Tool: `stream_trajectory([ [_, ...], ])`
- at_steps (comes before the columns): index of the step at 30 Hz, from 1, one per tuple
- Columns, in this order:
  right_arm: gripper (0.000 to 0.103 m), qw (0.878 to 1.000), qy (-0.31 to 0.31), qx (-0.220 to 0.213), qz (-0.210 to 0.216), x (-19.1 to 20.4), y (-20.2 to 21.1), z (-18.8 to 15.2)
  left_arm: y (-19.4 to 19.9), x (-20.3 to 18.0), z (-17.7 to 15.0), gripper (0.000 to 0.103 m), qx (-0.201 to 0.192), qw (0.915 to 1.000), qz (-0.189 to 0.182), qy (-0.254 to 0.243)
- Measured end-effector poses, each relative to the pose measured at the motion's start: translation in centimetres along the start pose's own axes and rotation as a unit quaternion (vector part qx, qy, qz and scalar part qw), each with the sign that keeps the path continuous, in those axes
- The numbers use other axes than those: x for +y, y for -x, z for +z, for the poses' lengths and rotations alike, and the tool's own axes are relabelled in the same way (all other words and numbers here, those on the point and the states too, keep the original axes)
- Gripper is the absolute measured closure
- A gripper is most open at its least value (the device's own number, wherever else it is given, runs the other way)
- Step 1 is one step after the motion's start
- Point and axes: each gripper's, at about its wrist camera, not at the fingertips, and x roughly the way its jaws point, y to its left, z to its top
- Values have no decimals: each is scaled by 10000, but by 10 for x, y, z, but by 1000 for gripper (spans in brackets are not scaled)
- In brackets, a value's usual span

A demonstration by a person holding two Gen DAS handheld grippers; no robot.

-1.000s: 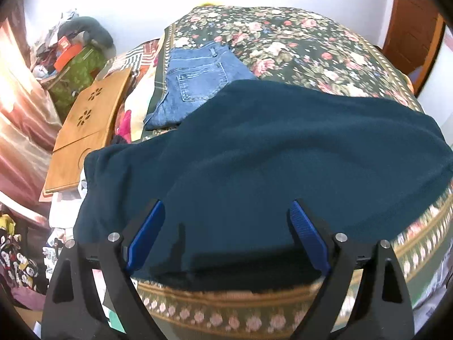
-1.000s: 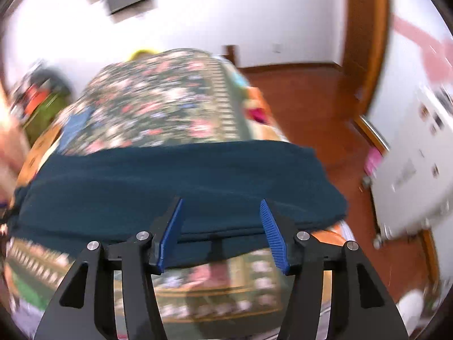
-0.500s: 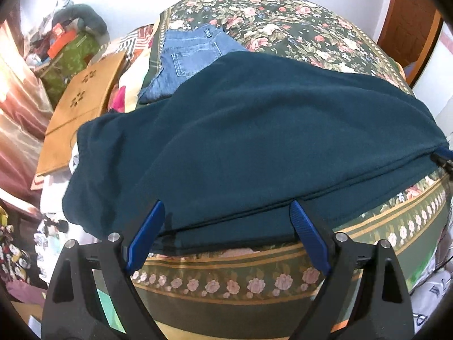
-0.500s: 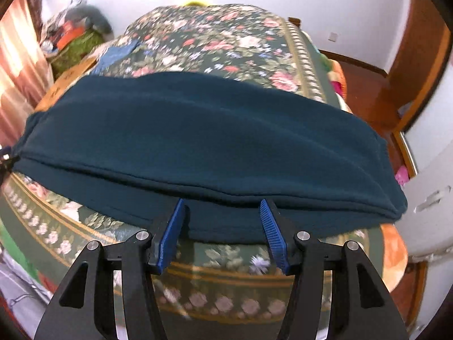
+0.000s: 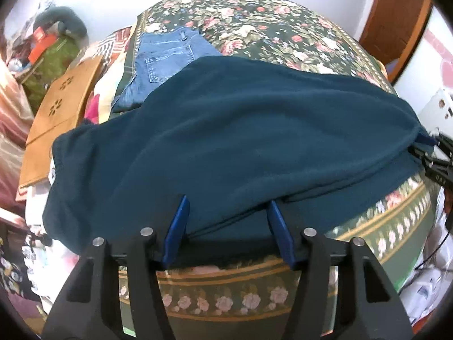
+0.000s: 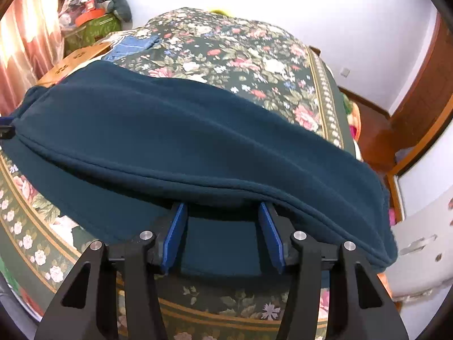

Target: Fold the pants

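Lying along near bed (image 5: pixel 396 221) edge, pants (image 5: pixel 240 130) run left-right; your left gripper (image 5: pixel 226 215) and right gripper (image 6: pixel 222 215) jaws parted, hem between.

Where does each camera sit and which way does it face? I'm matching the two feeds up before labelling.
Left wrist: on the left hand-held gripper, looking along its fingers over the teal pants toward the jeans; the right hand-held gripper shows at the right edge.
Right wrist: on the right hand-held gripper, facing the pants' near edge.
Shared: pants, jeans, floral bedspread.
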Motion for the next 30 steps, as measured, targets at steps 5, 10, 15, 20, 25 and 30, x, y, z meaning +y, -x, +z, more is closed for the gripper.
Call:
stream_trajectory([
  [5,54,9998,165,-30,-104,6,3,1,-3,-3,1,44,-69,9999,102,-94],
  [10,51,9998,93,-115,-106,5,-10,12,-8,-6,11,54,-82,9998,138,-70],
  [15,51,9999,144,0,-50,5,-6,12,-6,-16,8,67,-187,9993,210,-252],
  [20,34,9998,201,-60,-56,-1,18,-6,-7,-15,8,68,-225,9993,204,-208],
  [25,32,9995,279,-135,54,-4,25,-7,-8,-15,8,68,-252,9993,168,-204],
  [30,32,9984,558,31,-86,7,-3,5,-8,-15,8,69,-262,9993,162,-219],
])
